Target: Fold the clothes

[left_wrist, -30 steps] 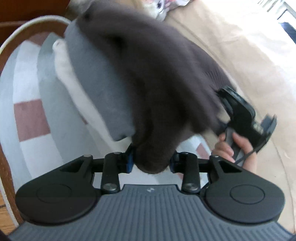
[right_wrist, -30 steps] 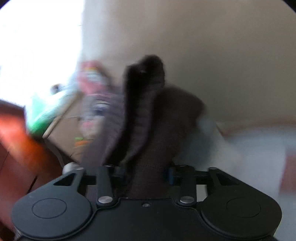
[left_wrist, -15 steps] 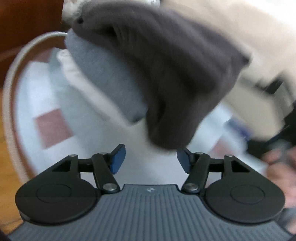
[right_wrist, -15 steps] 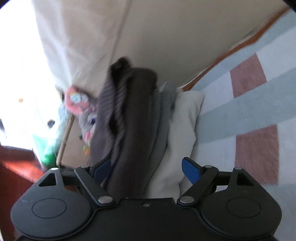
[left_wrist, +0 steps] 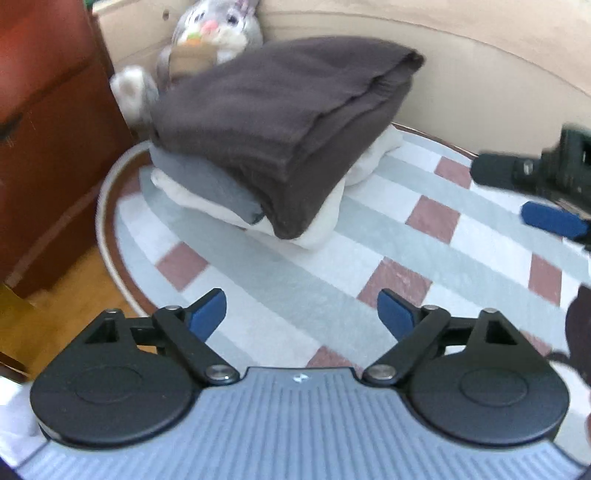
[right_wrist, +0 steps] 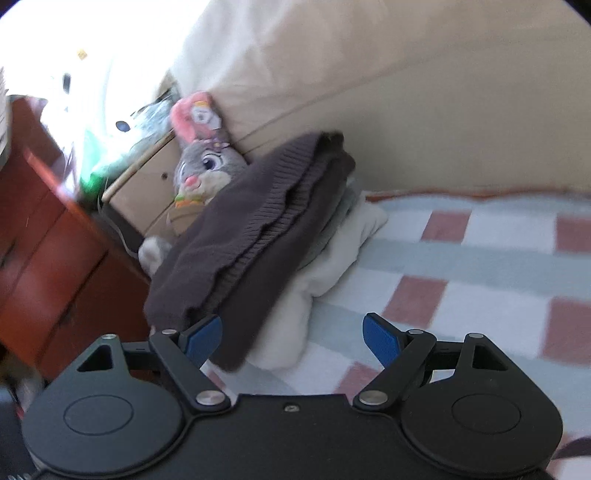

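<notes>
Folded brown sweater atop stack, long axis toward plush rabbit

The left tool tilts downward, its jaws opening wide with nothing between the blue pads. The right tool is spread wide too, apparently gripping nothing, though the view is blurred.

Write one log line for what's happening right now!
left claw: opening, empty | right claw: open, empty | brown sweater: folded, top of pile

A checked bedspread carries a stack of folded clothes near its edge.
</notes>
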`<state>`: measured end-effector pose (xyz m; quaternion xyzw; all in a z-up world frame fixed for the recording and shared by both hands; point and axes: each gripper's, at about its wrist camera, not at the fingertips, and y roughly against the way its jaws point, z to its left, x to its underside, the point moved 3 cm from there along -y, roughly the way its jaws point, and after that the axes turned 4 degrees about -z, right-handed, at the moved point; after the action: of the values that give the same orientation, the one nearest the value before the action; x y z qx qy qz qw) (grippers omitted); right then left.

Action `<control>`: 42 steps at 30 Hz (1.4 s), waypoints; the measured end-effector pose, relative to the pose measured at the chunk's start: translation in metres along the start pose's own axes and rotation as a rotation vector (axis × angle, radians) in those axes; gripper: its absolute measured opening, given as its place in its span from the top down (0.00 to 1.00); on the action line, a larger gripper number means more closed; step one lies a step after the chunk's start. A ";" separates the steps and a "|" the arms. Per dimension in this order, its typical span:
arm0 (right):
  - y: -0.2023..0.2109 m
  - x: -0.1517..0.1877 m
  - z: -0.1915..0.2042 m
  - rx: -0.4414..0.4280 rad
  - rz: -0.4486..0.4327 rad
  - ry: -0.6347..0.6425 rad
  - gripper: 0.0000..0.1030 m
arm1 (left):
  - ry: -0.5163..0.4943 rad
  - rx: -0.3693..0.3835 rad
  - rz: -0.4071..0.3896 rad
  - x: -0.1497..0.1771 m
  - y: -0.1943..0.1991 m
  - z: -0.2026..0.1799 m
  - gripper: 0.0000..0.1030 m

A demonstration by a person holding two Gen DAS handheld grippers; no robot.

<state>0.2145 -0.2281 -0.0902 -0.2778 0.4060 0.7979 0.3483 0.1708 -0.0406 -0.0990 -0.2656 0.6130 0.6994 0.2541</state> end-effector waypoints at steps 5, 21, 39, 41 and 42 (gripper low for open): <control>0.053 0.010 0.010 0.019 -0.003 0.124 0.16 | -0.018 -0.053 0.007 -0.002 0.045 -0.010 0.09; 0.166 0.041 0.045 0.115 0.077 0.178 0.16 | -0.079 -0.135 0.022 0.036 0.155 -0.005 0.00; 0.201 0.065 0.055 0.224 0.127 0.269 0.16 | -0.181 -0.109 0.028 0.065 0.171 -0.034 0.00; 0.202 0.064 0.055 0.228 0.117 0.271 0.16 | -0.183 -0.091 0.014 0.063 0.176 -0.034 0.00; 0.202 0.064 0.055 0.227 0.109 0.274 0.16 | -0.190 -0.089 0.008 0.062 0.177 -0.034 0.00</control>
<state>0.0090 -0.2471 -0.0162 -0.3202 0.5517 0.7193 0.2750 0.0072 -0.0935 -0.0169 -0.2068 0.5553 0.7490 0.2964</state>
